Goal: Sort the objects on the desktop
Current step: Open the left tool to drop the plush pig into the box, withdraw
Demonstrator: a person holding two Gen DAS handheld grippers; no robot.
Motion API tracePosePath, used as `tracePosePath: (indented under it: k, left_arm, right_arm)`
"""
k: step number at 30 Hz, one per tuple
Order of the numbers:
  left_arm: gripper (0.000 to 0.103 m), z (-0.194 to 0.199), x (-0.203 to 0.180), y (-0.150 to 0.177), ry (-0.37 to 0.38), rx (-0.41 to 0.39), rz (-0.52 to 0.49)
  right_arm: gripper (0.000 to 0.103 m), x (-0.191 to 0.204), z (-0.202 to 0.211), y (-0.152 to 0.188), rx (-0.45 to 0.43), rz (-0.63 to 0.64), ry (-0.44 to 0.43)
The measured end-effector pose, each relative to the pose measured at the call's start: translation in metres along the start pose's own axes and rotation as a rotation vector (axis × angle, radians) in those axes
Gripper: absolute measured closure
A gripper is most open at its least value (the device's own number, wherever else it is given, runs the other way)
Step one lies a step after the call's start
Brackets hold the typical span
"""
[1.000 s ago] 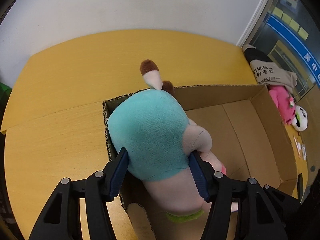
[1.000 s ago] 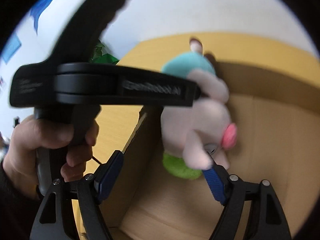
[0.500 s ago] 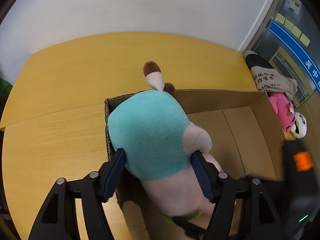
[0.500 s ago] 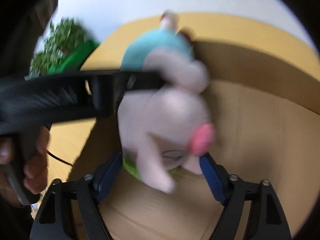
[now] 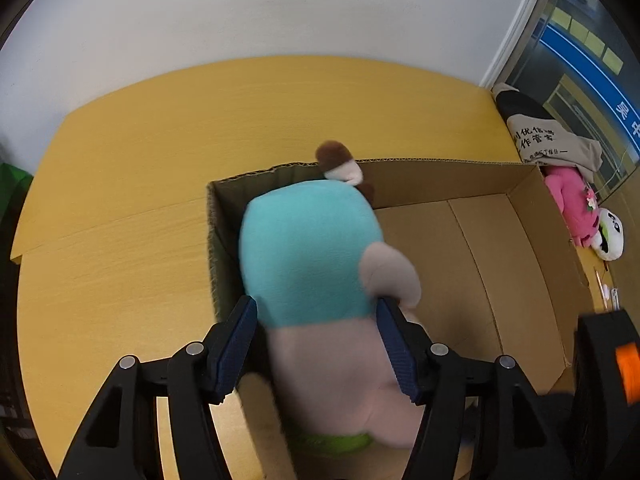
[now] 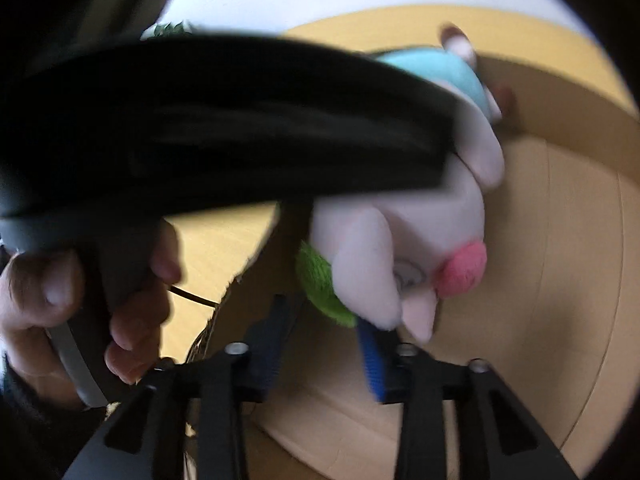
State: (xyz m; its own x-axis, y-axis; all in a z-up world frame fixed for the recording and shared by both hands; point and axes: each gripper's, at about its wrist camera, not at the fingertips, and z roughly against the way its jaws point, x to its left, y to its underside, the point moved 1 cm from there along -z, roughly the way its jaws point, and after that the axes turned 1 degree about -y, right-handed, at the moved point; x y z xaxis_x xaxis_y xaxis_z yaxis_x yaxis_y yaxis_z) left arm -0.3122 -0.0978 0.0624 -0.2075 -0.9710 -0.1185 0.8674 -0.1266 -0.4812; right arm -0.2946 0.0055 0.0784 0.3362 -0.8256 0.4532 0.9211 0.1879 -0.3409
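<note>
Both blue pads of the left gripper (image 5: 318,344) pressed against the sides of a plush toy (image 5: 308,256), holding it head-down over the left end of an open cardboard box (image 5: 484,248). Its teal back faced the left wrist camera, with a brown-tipped tail above the box's far wall. From the right wrist view, the right gripper (image 6: 324,354) sat just under the toy's green collar, jaws parted, one pad touching the toy's face; whether it gripped could not be told through the blur. Most of that view was blocked by the left gripper's black body and the person's hand (image 6: 84,308). On the yellow table (image 5: 120,240) past the box lay a beige cloth (image 5: 556,146) printed with Chinese characters too small to read, and a pink plush (image 5: 570,204).
</note>
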Motion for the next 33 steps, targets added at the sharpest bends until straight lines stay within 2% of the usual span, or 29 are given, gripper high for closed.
tracePosePath:
  k: [1, 3, 5, 7, 8, 9, 10, 13, 16, 19, 22, 26, 31, 33]
  left_arm:
    - [0.036, 0.006, 0.001, 0.003, -0.008, -0.009, 0.0]
    - [0.036, 0.018, 0.0, 0.015, -0.012, -0.021, -0.009]
    - [0.032, 0.032, -0.006, 0.033, -0.014, -0.029, -0.039]
    - [0.022, 0.046, -0.017, 0.059, -0.02, -0.047, -0.07]
    - [0.021, 0.05, -0.021, 0.072, -0.019, -0.053, -0.078]
    - [0.021, 0.053, -0.026, 0.087, -0.012, -0.053, -0.082]
    - [0.021, 0.054, -0.029, 0.1, -0.002, -0.048, -0.077]
    - [0.021, 0.046, -0.039, 0.134, 0.011, -0.006, -0.038]
    - [0.021, 0.042, -0.038, 0.158, -0.001, 0.015, -0.019]
    - [0.023, 0.036, -0.043, 0.181, 0.021, 0.043, 0.006]
    - [0.023, 0.04, -0.053, 0.199, 0.004, 0.046, -0.004]
    - [0.023, 0.045, -0.052, 0.215, 0.032, 0.042, 0.034]
    - [0.023, 0.051, -0.061, 0.227, 0.014, 0.05, 0.048]
    - [0.023, 0.058, -0.065, 0.23, -0.011, 0.03, 0.049]
  right_arm:
    - [0.034, -0.006, 0.009, 0.004, -0.017, -0.006, 0.0]
    - [0.033, -0.019, 0.035, 0.015, -0.05, 0.006, -0.013]
    - [0.026, -0.035, 0.069, 0.033, -0.094, 0.017, 0.0]
    - [0.025, -0.056, 0.102, 0.052, -0.126, 0.014, 0.054]
    - [0.024, -0.048, 0.109, 0.081, -0.134, 0.014, 0.083]
    - [0.024, -0.06, 0.123, 0.116, -0.138, 0.015, 0.115]
    - [0.024, -0.091, 0.133, 0.122, -0.138, 0.011, 0.157]
    - [0.024, -0.134, 0.13, 0.148, -0.094, -0.019, 0.245]
    - [0.024, -0.162, 0.14, 0.199, -0.067, -0.084, 0.296]
    - [0.024, -0.172, 0.14, 0.225, -0.076, -0.124, 0.387]
    - [0.024, -0.166, 0.143, 0.238, -0.109, -0.07, 0.429]
    - [0.024, -0.162, 0.14, 0.246, -0.122, -0.059, 0.418]
    - [0.024, -0.157, 0.162, 0.272, -0.127, -0.046, 0.423]
    - [0.024, -0.152, 0.17, 0.277, -0.13, -0.058, 0.426]
